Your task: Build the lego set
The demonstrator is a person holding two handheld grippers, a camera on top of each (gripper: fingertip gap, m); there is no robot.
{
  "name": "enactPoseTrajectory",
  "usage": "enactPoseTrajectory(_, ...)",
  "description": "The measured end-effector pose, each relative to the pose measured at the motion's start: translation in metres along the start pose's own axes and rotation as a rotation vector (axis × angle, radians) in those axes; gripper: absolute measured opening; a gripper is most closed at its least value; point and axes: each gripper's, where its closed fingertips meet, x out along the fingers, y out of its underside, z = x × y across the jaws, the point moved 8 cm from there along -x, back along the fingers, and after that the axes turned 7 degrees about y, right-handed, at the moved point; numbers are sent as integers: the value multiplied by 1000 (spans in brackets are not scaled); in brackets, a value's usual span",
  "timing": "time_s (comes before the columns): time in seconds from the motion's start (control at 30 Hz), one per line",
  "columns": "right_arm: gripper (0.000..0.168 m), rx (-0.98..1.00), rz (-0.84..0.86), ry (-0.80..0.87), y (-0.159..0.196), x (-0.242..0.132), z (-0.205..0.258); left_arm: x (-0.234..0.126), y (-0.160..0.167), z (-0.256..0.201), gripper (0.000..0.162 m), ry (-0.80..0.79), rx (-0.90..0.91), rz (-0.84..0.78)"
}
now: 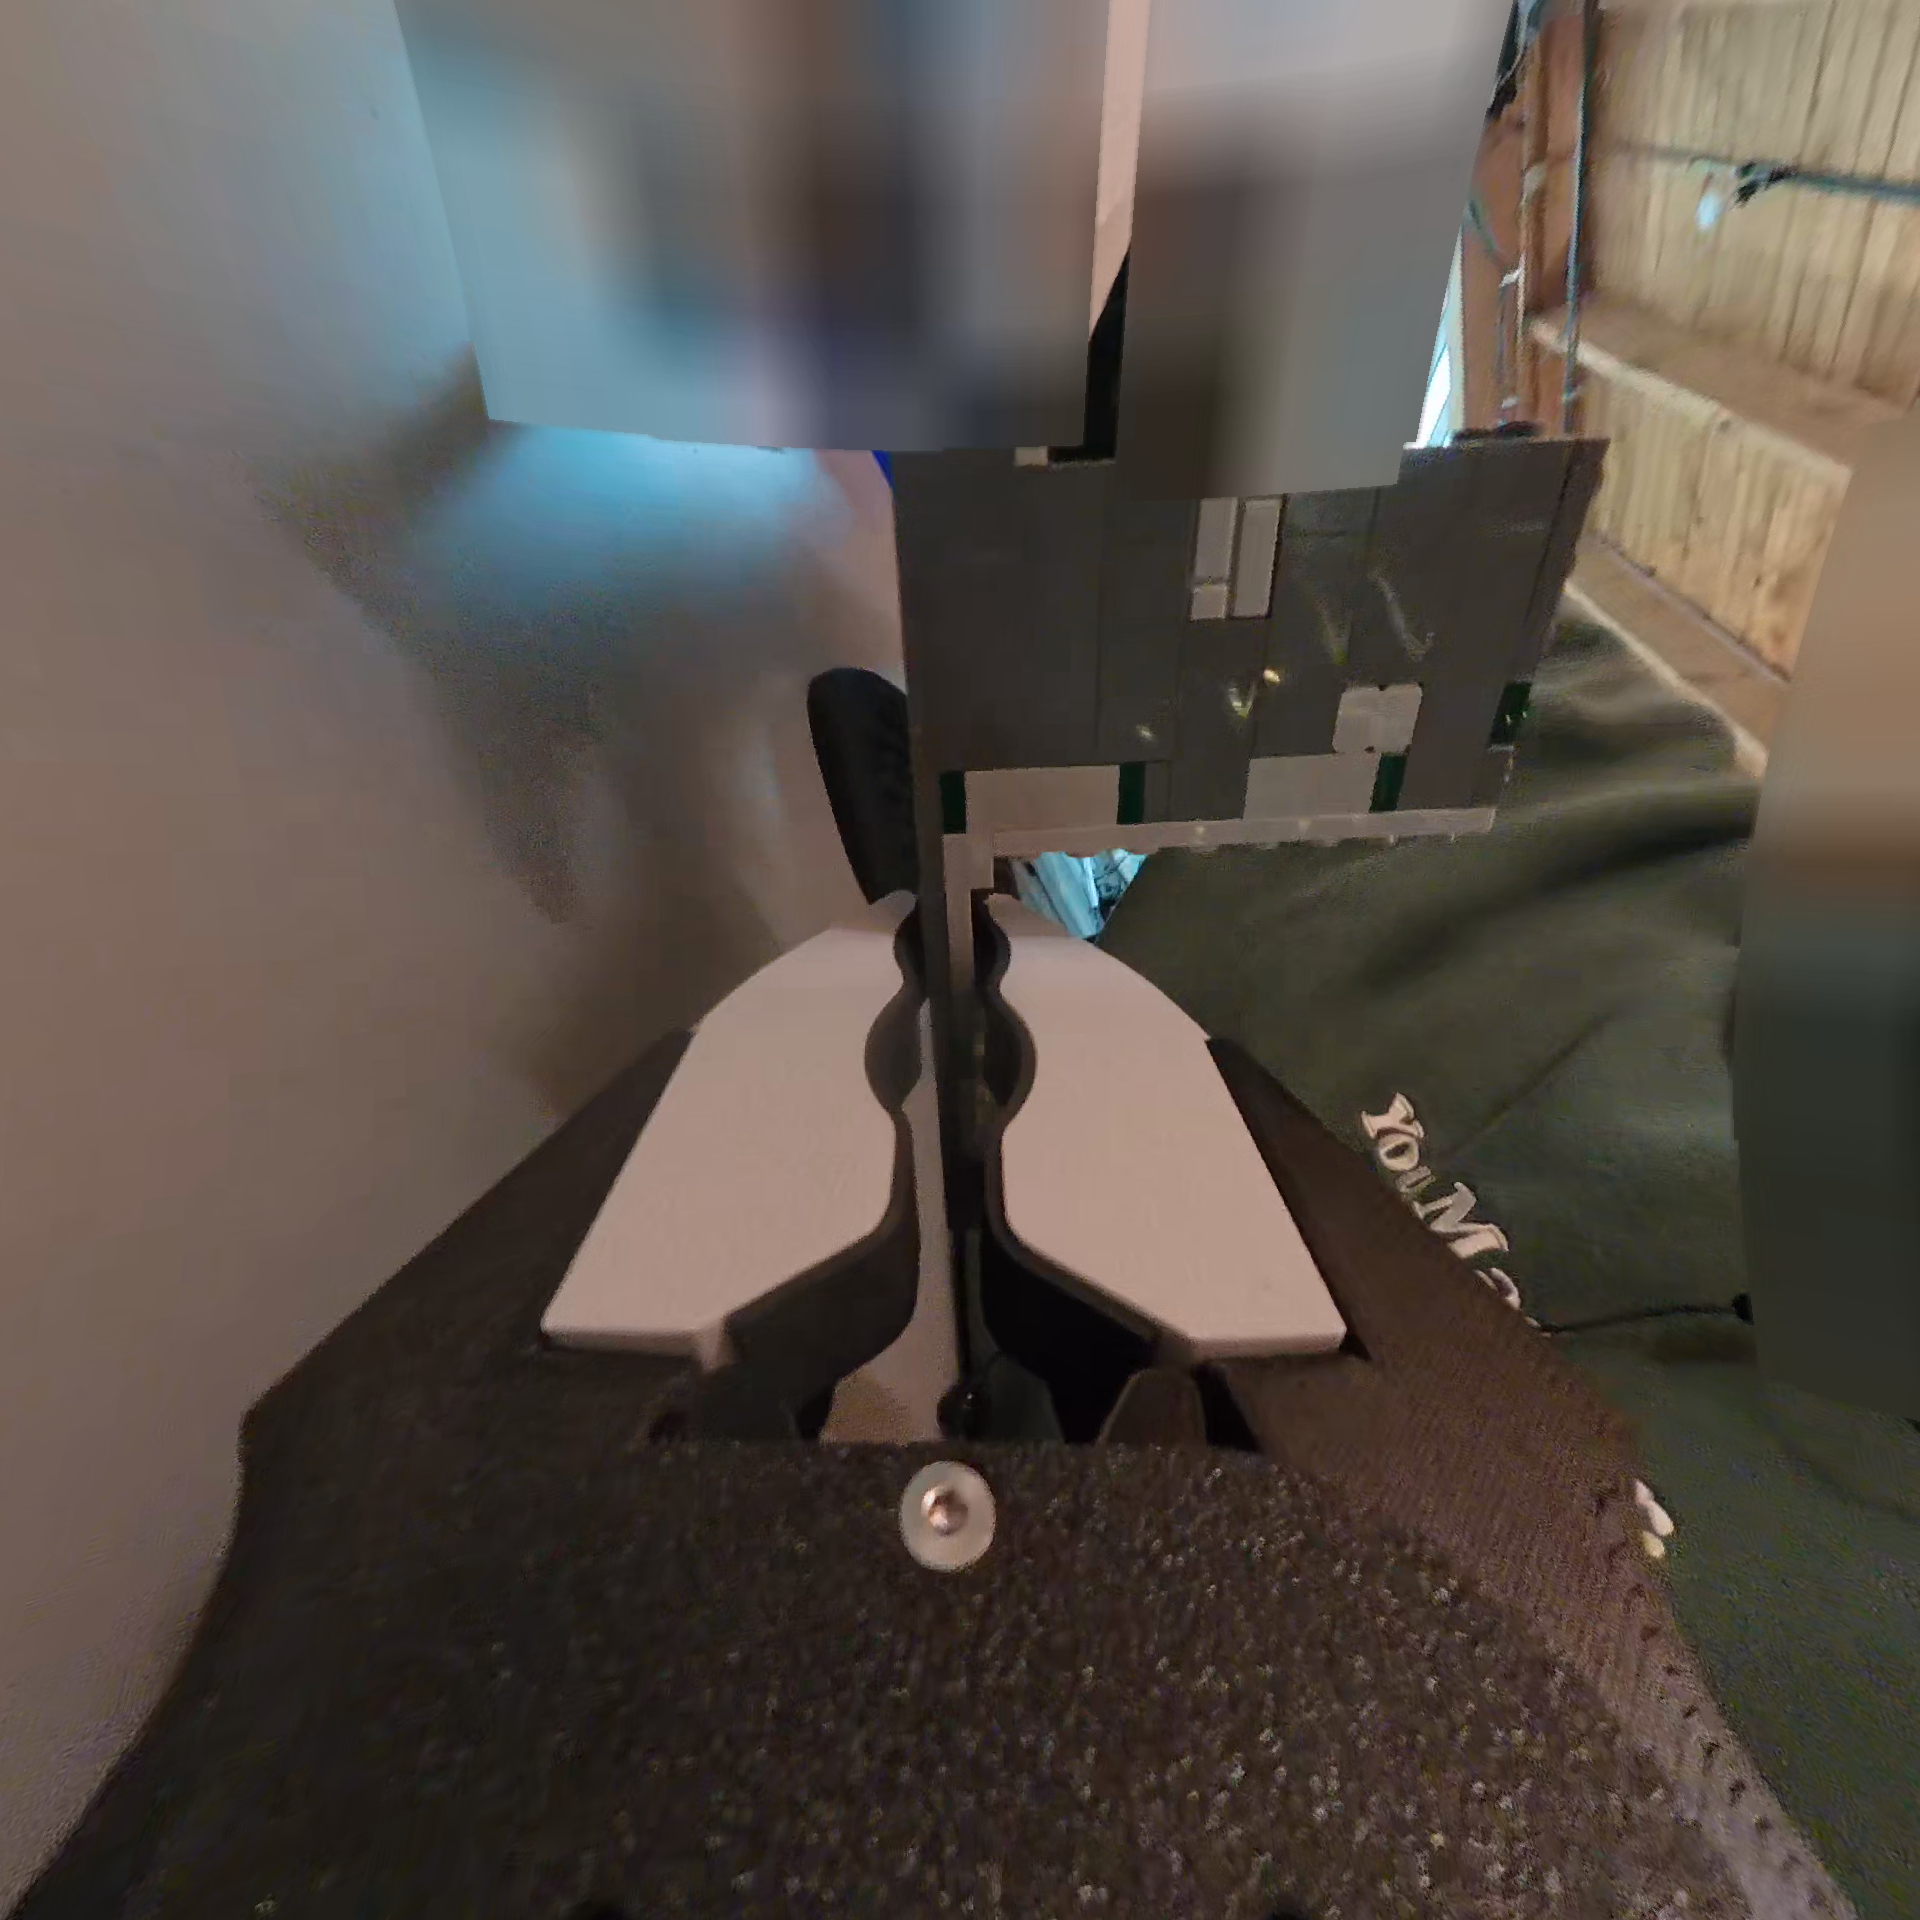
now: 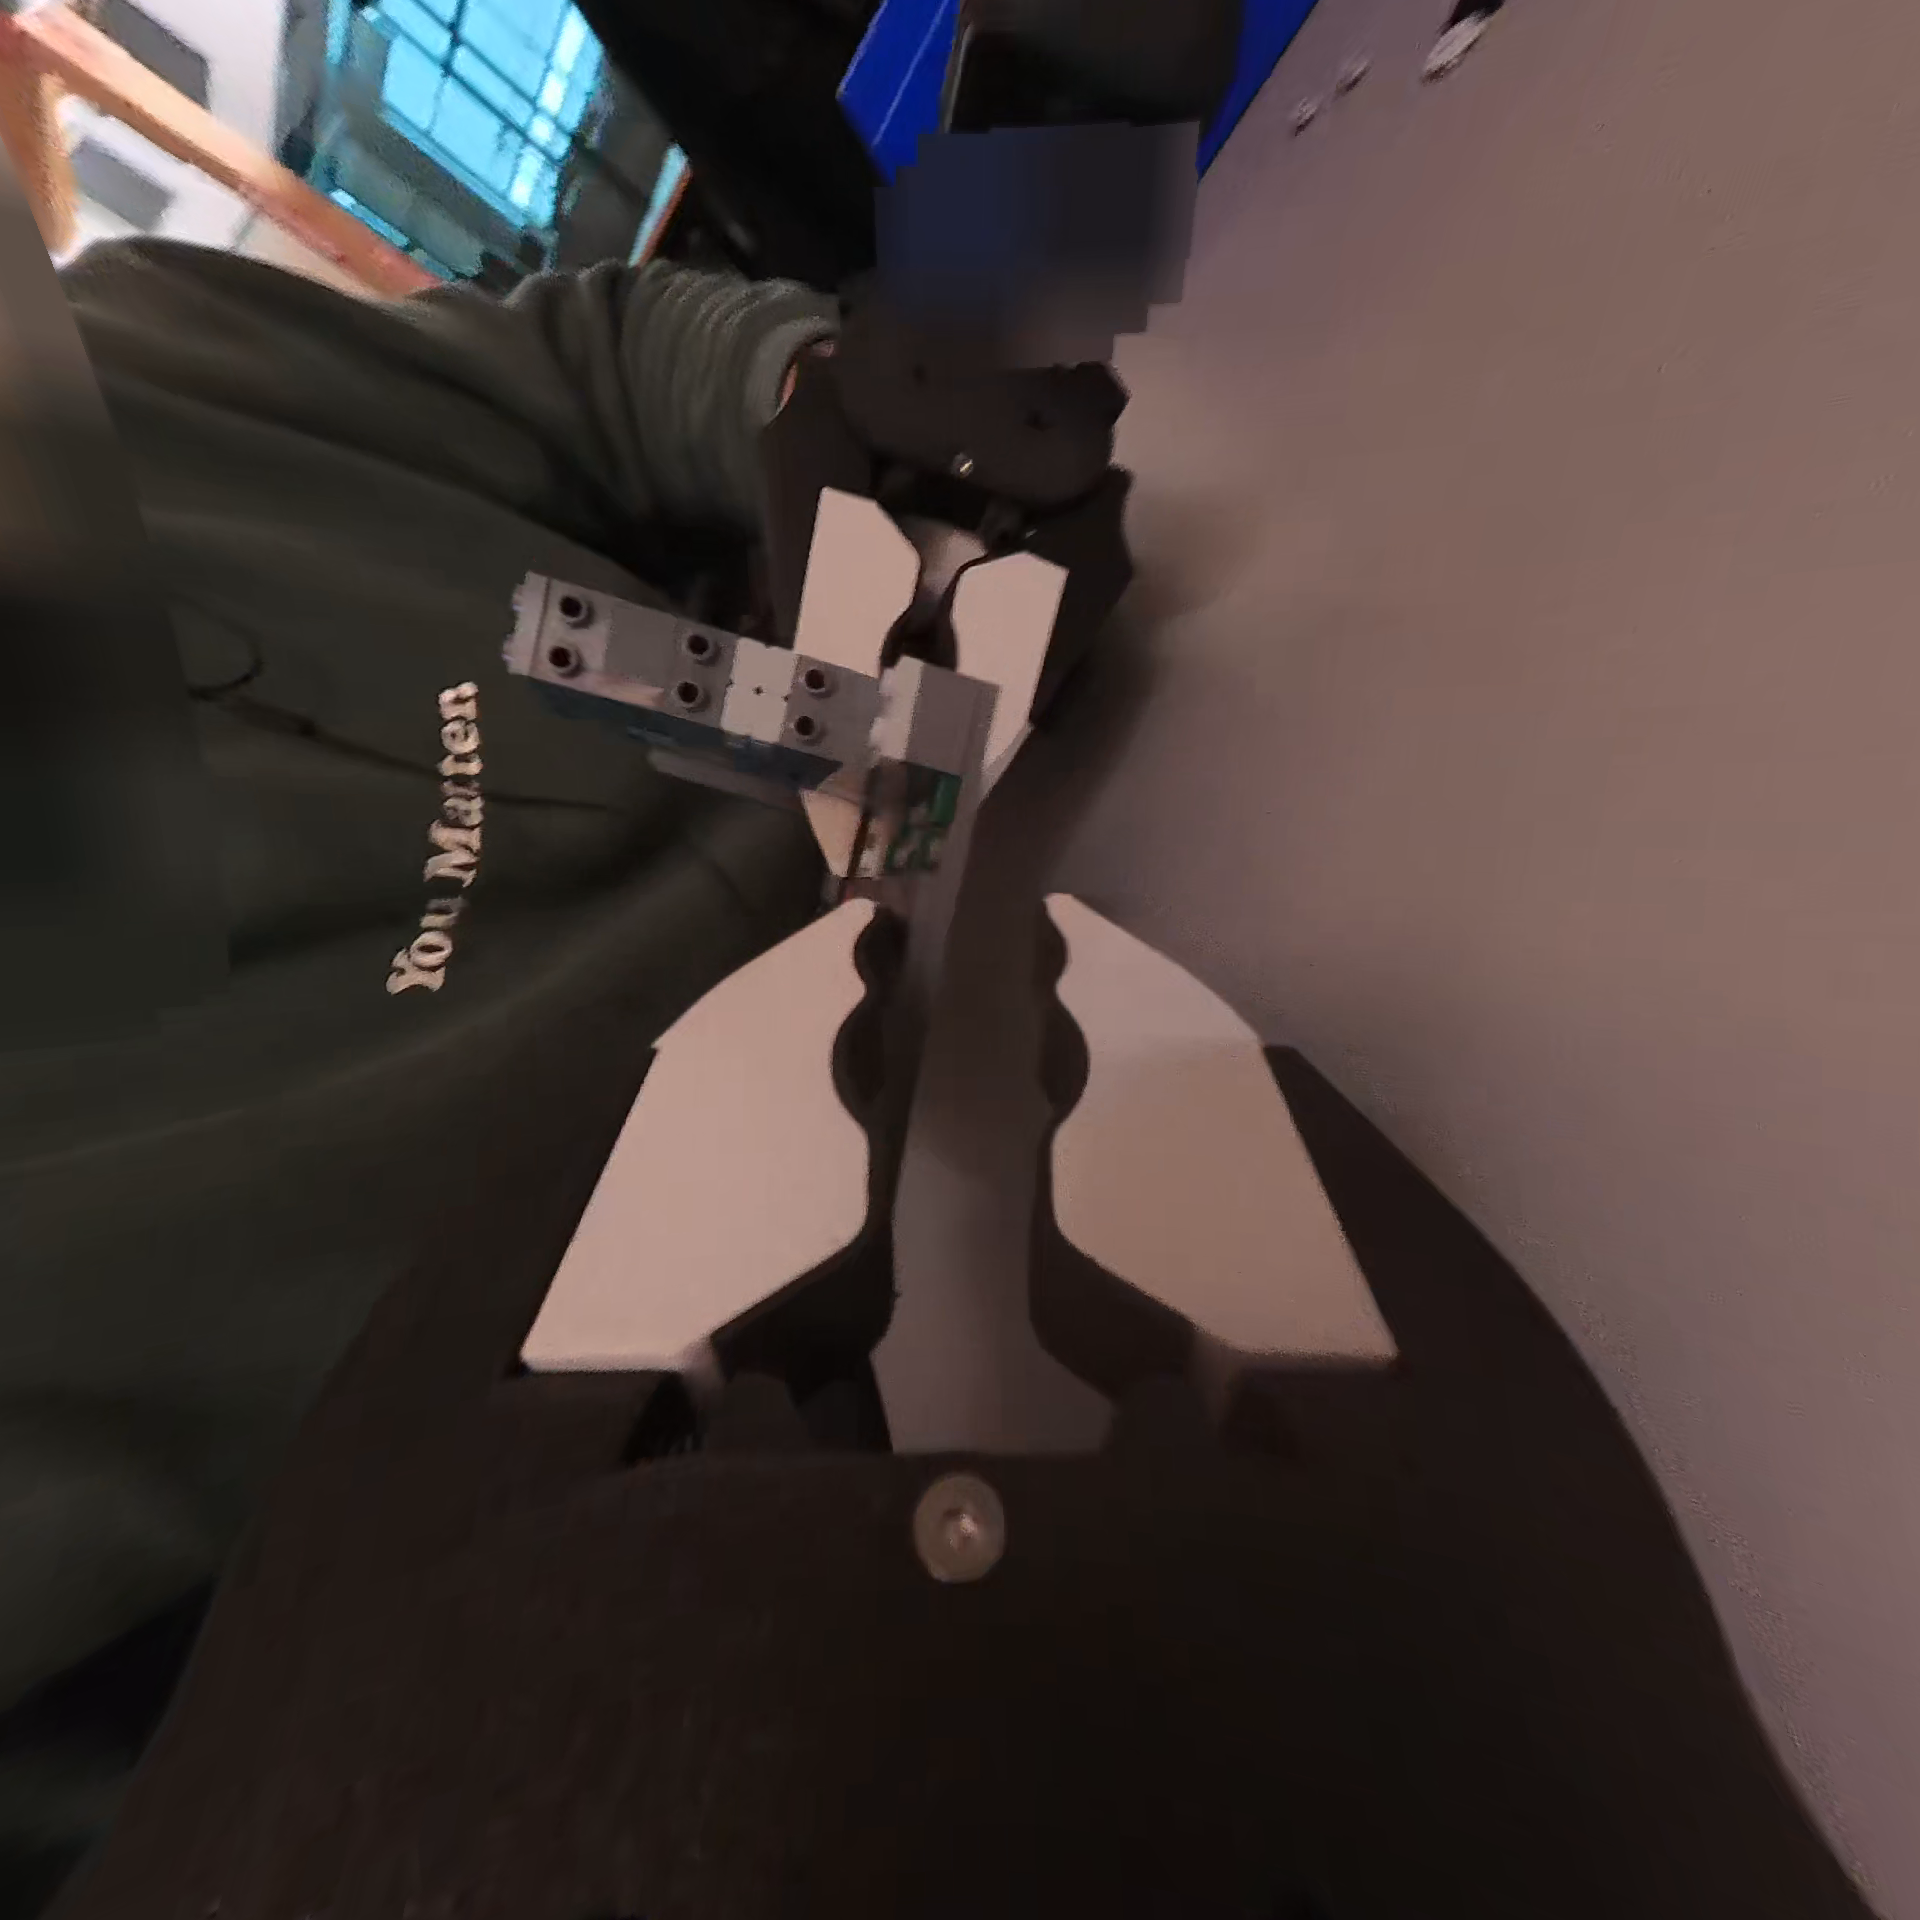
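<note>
The grey lego build (image 1: pixel 1195 644) hangs at twelve o'clock, its thin edge pinched between my left gripper (image 1: pixel 948 914) jaws. My right gripper (image 2: pixel 961 914), jaws parted, faces it, likely steadying the underside against my green sweatshirt (image 2: pixel 312 831).

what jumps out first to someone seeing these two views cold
The flat dark grey lego assembly with light grey tiles stands edge-on, its thin plate pinched in the white-fingered left gripper. In the right wrist view the right gripper sits open around that plate. A person's dark green sweatshirt fills the space behind.
</note>
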Motion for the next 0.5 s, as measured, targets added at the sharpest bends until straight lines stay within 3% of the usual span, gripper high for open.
enactPoseTrajectory(0.03, 12, 2, 14, -29, 1, 2, 0, -1, -1, 1, 7, -4, 4, 12)
enactPoseTrajectory(0.3, 7, 141, -131, -94, 18, 9, 0, -12, 0, 5, 7, -81, 115, 62)
enactPoseTrajectory(0.5, 8, 311, -318, -115, 43, 6, 2, -26, -6, -6, 15, -145, 316, -17)
